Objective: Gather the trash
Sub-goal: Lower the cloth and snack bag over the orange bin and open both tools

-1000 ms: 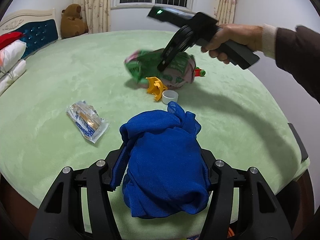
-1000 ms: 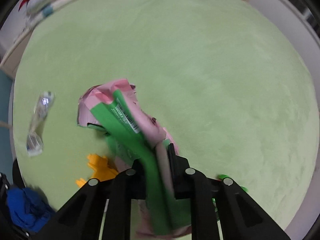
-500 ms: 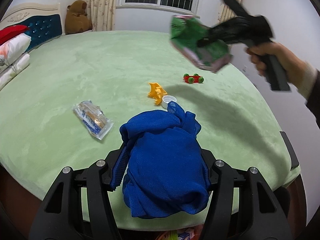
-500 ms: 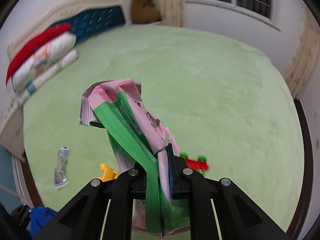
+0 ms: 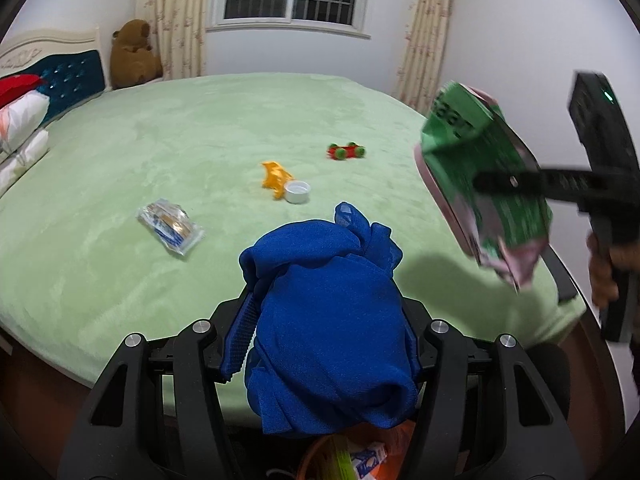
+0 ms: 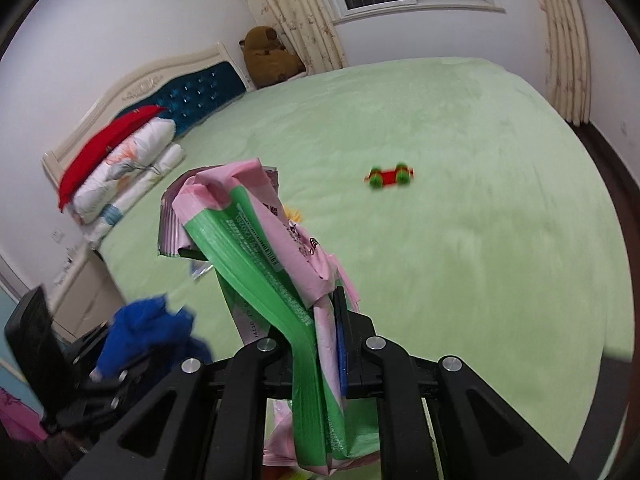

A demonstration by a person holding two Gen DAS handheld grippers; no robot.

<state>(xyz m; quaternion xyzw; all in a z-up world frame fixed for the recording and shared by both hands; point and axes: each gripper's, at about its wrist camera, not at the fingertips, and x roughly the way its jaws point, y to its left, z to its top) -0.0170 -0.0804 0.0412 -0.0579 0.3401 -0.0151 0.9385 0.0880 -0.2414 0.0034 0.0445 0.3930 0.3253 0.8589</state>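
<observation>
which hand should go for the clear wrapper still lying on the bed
Neither is free: the left gripper is clamped on the blue cloth and the right gripper on the green and pink bag. Probably left, since the clear wrapper lies nearer it.

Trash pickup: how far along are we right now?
Done: an orange bin at the bottom edge already holds packaging. In hand: right gripper clamps a green-pink bag off the bed; left gripper holds a blue cloth. Left: clear wrapper and white cap on the bed.
</observation>
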